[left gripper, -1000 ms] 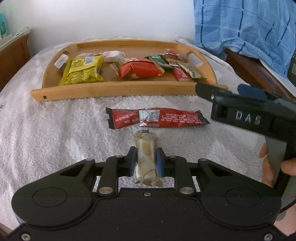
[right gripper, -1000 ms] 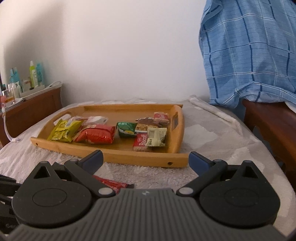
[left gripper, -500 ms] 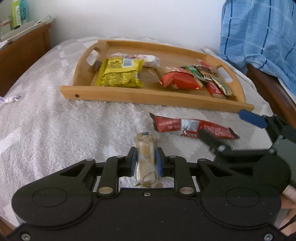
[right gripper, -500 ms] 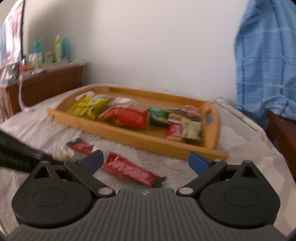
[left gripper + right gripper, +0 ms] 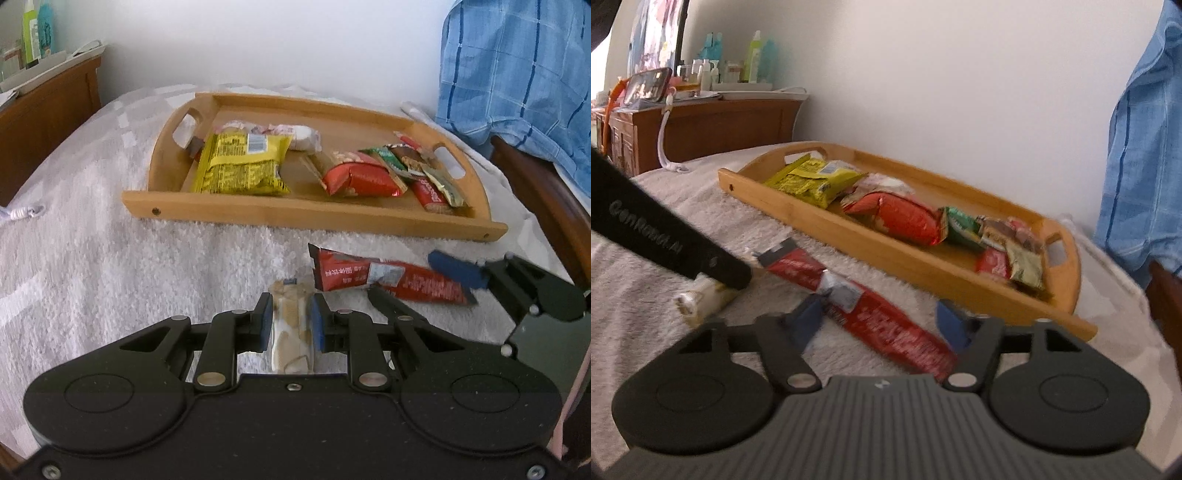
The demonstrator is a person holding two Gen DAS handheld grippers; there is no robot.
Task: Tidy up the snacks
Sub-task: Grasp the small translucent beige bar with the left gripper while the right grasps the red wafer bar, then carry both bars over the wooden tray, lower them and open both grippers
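You are gathering the last loose snacks for the tray (image 5: pixel 310 216). Your left hand-held gripper (image 5: pixel 291 325) is clamped on a beige packet (image 5: pixel 290 332), its pads pressing both sides, and it is hanging over the towel (image 5: pixel 110 258) short of the tray. Your right hand-held gripper (image 5: pixel 877 321) is straddling the long red bar (image 5: pixel 882 321), which is lying flat on the towel just in front of the tray's near wall. Its jaws have just been closing, with the bar between them, but a gap is showing on either side in the right wrist view, so the pads are not yet pressing.

Next, I judge, you are needing to finish that pinch across the bar's width, then lift both snacks over the near wall. The bar is long and floppy, so gripped near one end it may sag and catch the rim. The tray's middle is showing bare wood between the yellow bag (image 5: pixel 240 166) and the red pouch (image 5: pixel 362 179).

The towel is covering a soft surface, possibly a bed, not a bench. A wooden dresser (image 5: pixel 713 125) with bottles is standing by the white wall, and a blue checked cloth (image 5: pixel 517 74) is hanging at the right.
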